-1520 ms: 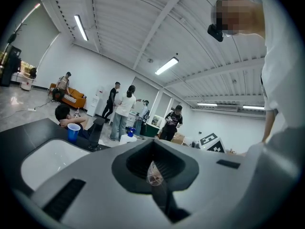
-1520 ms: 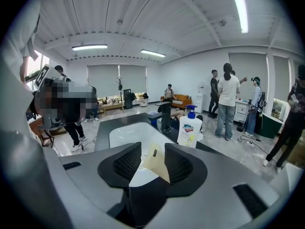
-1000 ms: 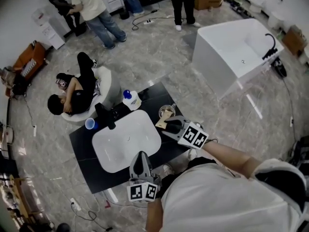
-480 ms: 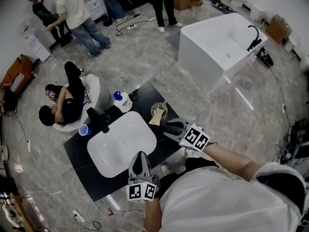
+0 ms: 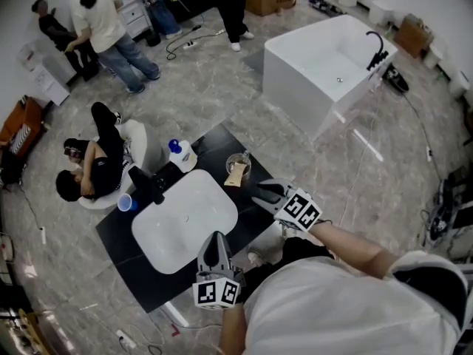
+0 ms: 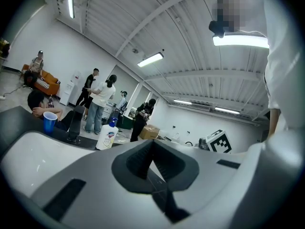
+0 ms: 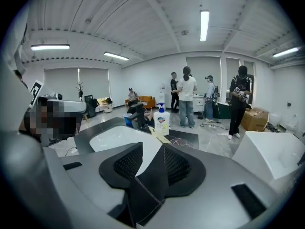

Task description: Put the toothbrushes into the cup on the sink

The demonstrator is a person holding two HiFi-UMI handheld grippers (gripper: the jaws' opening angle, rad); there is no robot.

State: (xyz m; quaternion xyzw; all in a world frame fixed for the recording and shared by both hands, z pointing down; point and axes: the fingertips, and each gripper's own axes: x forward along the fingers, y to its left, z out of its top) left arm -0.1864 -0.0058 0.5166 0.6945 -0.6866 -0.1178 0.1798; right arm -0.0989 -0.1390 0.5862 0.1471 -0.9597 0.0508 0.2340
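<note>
step: likely reaching for toothbrush | right tongs [image 5: 259, 193]: apart, just been closing slightly, nothing between | left tongs [image 5: 215, 237]: together, empty, near sink [image 5: 185, 220] | tan toothbrush [image 5: 235, 176]: leaning at glass cup [image 5: 238, 161], table's [image 5: 247, 220] far right | tip: pinch mid-handle without nudging cup

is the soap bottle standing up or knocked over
Upright: the soap bottle stands on its base on the black counter, pump on top, beside the white sink.

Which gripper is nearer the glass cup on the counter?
Right. The right gripper, empty jaws just closing a little, is close beside the cup; the left gripper is farther, at the sink's near edge.
</note>
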